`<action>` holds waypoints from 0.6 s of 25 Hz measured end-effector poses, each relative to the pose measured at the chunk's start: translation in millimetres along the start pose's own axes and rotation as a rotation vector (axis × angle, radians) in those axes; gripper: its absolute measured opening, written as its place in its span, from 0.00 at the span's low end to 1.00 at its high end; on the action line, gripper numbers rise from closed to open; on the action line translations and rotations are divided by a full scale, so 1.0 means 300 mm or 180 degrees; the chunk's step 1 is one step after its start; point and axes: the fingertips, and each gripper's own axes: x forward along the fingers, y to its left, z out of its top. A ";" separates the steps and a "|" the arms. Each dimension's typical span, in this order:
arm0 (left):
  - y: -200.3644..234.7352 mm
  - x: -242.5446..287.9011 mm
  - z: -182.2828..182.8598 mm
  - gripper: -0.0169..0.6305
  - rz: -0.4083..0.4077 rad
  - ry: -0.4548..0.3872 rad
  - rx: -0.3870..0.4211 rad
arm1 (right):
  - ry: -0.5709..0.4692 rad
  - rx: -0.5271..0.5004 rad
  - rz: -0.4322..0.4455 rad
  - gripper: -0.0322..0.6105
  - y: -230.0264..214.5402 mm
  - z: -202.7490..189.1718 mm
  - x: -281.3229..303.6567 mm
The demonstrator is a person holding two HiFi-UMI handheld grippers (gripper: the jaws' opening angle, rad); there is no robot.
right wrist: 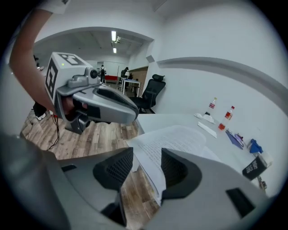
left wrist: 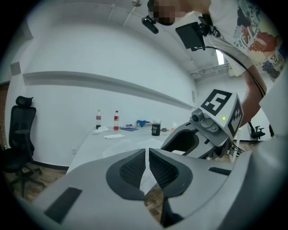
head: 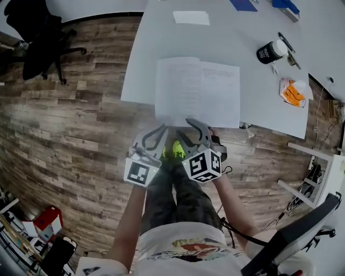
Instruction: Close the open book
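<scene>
An open book (head: 197,91) lies flat on the white table (head: 156,43), its near edge reaching the table's front edge. Both grippers hang side by side just in front of that edge, over the wooden floor, pointing at the book. My left gripper (head: 160,131) faces the left page's near edge; its jaws (left wrist: 147,155) are shut with only a thin slit, through which a strip of page (left wrist: 147,177) shows. My right gripper (head: 195,126) stands open (right wrist: 146,157), and the book's near corner (right wrist: 173,139) shows beyond the gap, untouched.
A black mug (head: 269,52), pens and an orange packet (head: 294,92) sit at the table's right. A white sheet (head: 191,18) and blue items (head: 242,4) lie farther back. Two bottles (left wrist: 98,119) stand at the far end. An office chair (head: 38,38) is off to the left.
</scene>
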 end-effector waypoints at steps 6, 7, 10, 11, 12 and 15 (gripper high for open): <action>0.044 0.036 -0.075 0.05 -0.0018 -0.0036 0.0031 | 0.0006 -0.0030 -0.0093 0.32 -0.018 -0.028 0.057; 0.052 0.037 -0.088 0.05 -0.0015 -0.0032 0.0040 | 0.0089 -0.0171 -0.0127 0.32 -0.013 -0.048 0.067; 0.073 0.032 -0.125 0.05 0.0006 -0.0020 0.0021 | 0.0320 -0.0588 -0.0260 0.33 -0.003 -0.101 0.097; 0.079 0.029 -0.136 0.05 0.0017 -0.0013 -0.0001 | 0.0392 -0.0719 -0.0310 0.34 -0.002 -0.114 0.107; 0.086 0.027 -0.147 0.05 0.0036 -0.0014 -0.0055 | 0.0459 -0.0851 -0.0359 0.34 -0.001 -0.124 0.117; 0.095 0.022 -0.171 0.05 0.0051 -0.0008 -0.0153 | 0.0605 -0.1126 -0.0473 0.37 0.003 -0.149 0.149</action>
